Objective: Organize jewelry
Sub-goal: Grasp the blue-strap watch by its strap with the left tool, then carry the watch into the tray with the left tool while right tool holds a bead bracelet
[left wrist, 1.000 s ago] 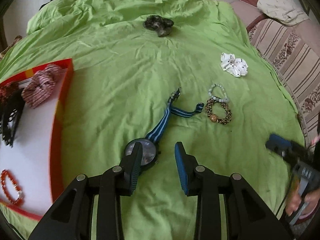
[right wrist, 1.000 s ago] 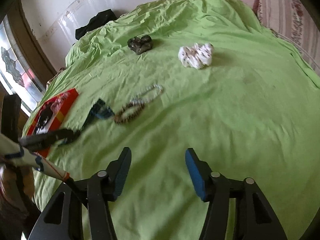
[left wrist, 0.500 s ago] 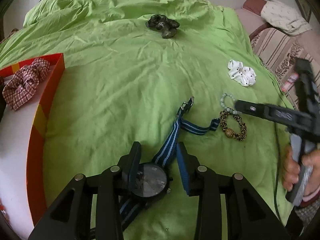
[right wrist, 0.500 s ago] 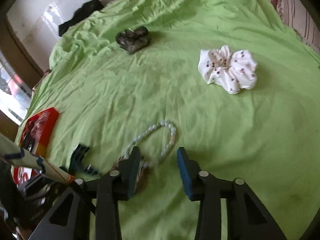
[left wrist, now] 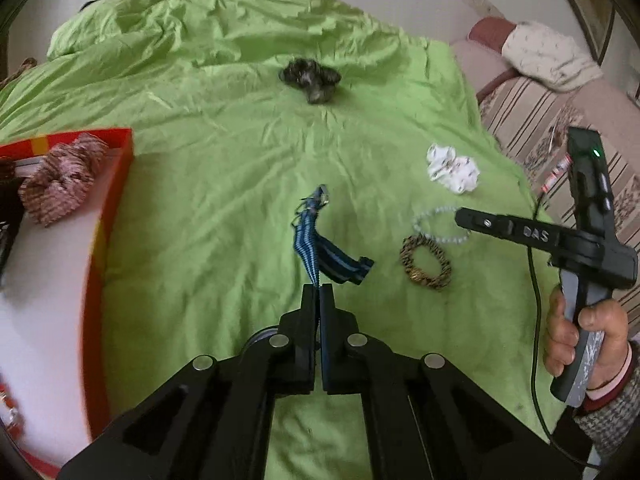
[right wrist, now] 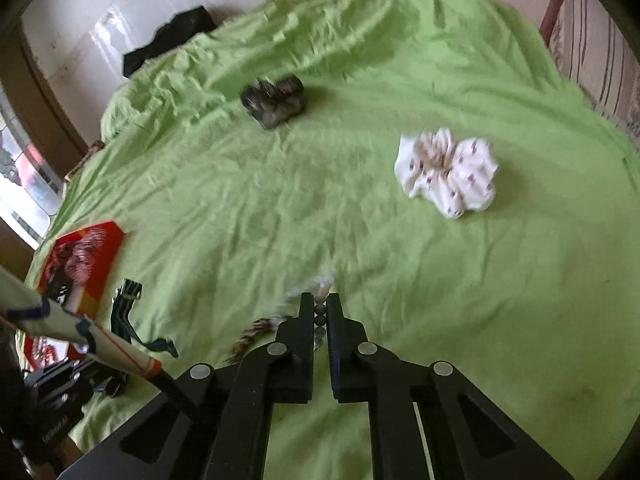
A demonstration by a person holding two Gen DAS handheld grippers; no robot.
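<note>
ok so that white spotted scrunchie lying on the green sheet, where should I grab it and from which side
Take the white scrunchie by one of its puffed outer folds, coming down from above. It lies flat and alone on the green sheet, so nothing blocks a top approach, and the ruffled rim stands up enough to pinch. The near edge probably suits best.

On the green bed (left wrist: 224, 184) there are three scrunchies: one dark (left wrist: 311, 79), one white with dots (left wrist: 453, 168), one pink checked (left wrist: 60, 178) in the one red box (left wrist: 110, 216). There are two bracelets, one of pale beads (left wrist: 434, 226) and one leopard-patterned (left wrist: 425, 268), and one watch with a blue striped strap (left wrist: 310, 236).
</note>
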